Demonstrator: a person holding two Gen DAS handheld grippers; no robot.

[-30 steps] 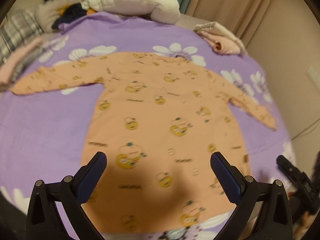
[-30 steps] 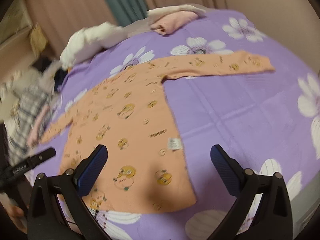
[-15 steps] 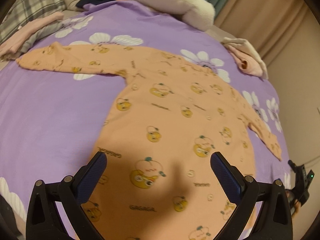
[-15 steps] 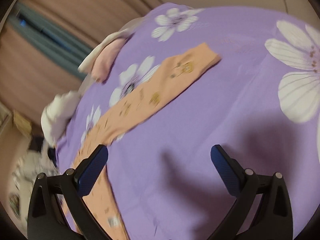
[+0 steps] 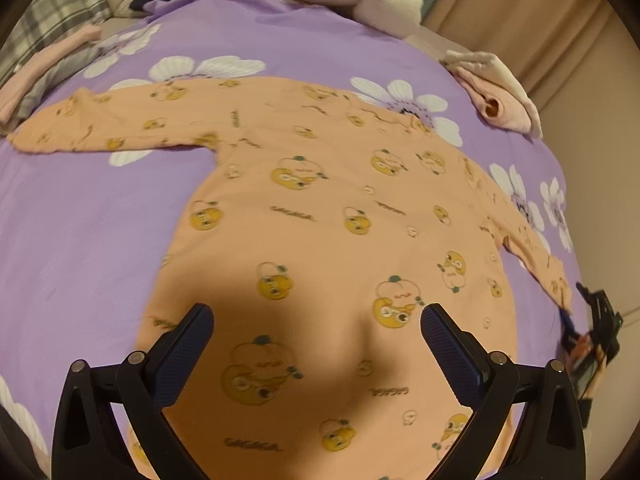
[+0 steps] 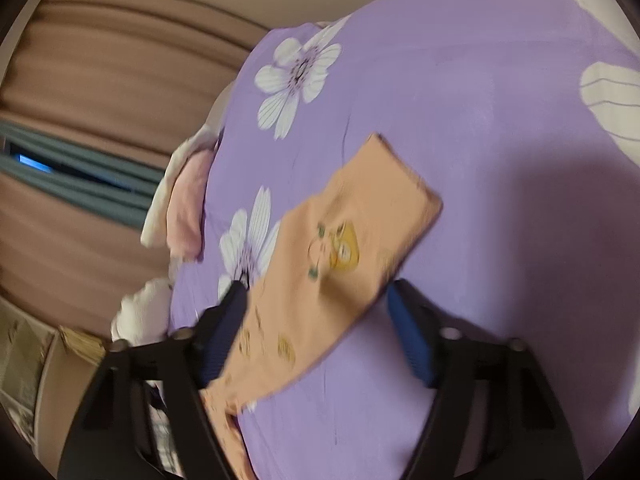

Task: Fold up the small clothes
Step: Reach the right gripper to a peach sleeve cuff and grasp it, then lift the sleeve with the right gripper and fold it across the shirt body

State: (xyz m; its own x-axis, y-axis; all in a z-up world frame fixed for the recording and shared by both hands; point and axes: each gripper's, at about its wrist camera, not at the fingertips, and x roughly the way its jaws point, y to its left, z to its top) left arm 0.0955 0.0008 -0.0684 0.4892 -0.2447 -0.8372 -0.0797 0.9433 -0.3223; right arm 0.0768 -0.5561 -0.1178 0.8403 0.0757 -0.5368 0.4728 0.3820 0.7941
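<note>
In the left wrist view we see the orange shirt (image 5: pixel 320 220) spread flat on the purple flowered sheet (image 5: pixel 80 220), filling the frame's middle, one sleeve reaching to the left edge. Our left gripper (image 5: pixel 316 320) hovers over its lower part at bottom centre, jaws wide apart, nothing between them. In the right wrist view the right gripper (image 6: pixel 316 300) straddles the sleeve (image 6: pixel 340 248); its jaws have just been closing, not yet pinching it.

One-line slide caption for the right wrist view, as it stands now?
Right gripper, jaws just closing, straddles the cuff end of the orange shirt's sleeve on the purple flowered bedspread.
</note>
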